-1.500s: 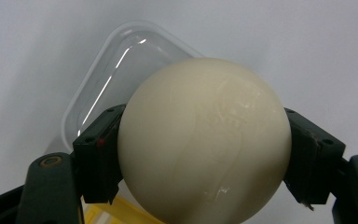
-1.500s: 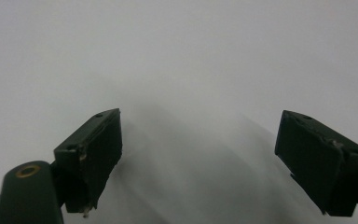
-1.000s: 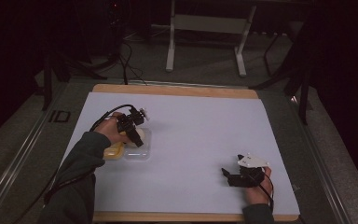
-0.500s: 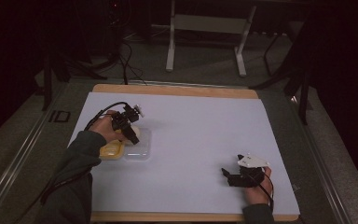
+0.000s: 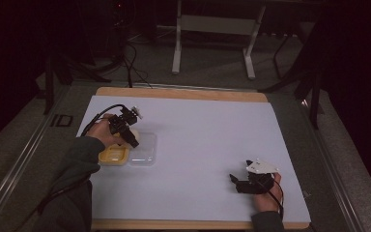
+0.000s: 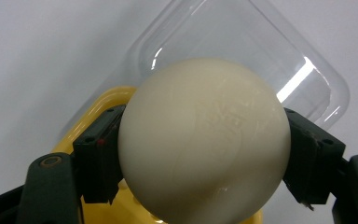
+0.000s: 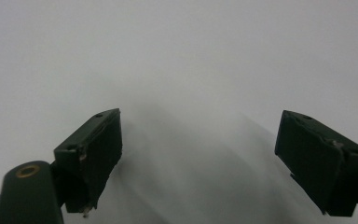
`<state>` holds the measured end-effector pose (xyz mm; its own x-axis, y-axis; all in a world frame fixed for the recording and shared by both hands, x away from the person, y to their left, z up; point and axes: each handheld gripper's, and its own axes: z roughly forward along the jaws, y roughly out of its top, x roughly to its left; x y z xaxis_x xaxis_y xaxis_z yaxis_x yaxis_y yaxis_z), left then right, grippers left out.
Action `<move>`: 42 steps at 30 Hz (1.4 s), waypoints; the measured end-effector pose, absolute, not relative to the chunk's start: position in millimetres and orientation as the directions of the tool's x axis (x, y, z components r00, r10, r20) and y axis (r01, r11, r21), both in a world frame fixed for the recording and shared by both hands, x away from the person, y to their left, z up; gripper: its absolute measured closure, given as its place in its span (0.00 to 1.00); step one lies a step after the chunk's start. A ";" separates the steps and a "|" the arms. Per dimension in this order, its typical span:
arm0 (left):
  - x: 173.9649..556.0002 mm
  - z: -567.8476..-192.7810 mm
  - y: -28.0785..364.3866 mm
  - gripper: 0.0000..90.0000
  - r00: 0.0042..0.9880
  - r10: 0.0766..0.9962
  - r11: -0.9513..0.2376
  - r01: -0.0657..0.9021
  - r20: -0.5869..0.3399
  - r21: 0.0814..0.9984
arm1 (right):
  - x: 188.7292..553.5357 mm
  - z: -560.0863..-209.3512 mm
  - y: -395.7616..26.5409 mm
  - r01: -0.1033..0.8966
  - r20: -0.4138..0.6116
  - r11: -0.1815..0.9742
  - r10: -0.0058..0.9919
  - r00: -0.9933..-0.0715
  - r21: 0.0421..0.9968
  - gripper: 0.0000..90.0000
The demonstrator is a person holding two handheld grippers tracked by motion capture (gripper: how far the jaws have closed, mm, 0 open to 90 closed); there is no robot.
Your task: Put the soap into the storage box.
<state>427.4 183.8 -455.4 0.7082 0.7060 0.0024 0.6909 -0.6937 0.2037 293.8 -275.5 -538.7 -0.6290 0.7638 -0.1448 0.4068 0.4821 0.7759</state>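
White paper covers the tabletop (image 5: 198, 135). Toward its left edge sits a yellow container (image 5: 112, 155) with its clear lid (image 5: 143, 151) lying open just beside it. Above that container, the left gripper (image 6: 204, 154) has its jaws clamped on a cream ball (image 6: 204, 140). Well away from the container, the right gripper (image 7: 205, 158) rests, jaws apart.

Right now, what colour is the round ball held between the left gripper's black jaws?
The round ball is cream-white, smooth and glossy; the left gripper view shows it best.

The high view is being dimly lit, its surroundings being lost in darkness. Glare is being thrown off the clear lid (image 6: 279, 70); soft shadows are being cast below the right gripper's fingers (image 7: 324, 161).
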 end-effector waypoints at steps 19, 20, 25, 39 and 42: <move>426.2 -455.7 205.5 0.28 0.654 0.756 -0.643 0.740 0.013 0.200 | 293.4 -538.7 -275.3 0.405 -0.148 0.483 0.764 -0.628 0.776 0.16; 426.6 -455.6 206.8 0.28 0.655 0.756 -0.643 0.739 0.013 0.200 | 293.4 -538.7 -275.3 0.405 -0.148 0.483 0.764 -0.628 0.776 0.16; 426.6 -456.8 212.0 0.28 0.645 0.764 -0.634 0.748 0.015 0.196 | 293.3 -538.8 -275.0 0.406 -0.147 0.482 0.765 -0.627 0.776 0.16; 424.5 -468.9 228.2 0.28 0.628 0.778 -0.620 0.765 0.014 0.173 | 293.5 -539.0 -274.5 0.405 -0.151 0.486 0.763 -0.628 0.774 0.16; 423.5 -471.4 229.4 0.28 0.634 0.773 -0.627 0.761 0.015 0.164 | 293.6 -539.1 -274.3 0.405 -0.154 0.490 0.762 -0.630 0.772 0.16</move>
<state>423.5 229.4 -471.4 0.6338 0.7733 0.0147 0.7614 -0.6271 0.1644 293.6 -274.3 -539.1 -0.6295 0.7616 -0.1536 0.4051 0.4905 0.7716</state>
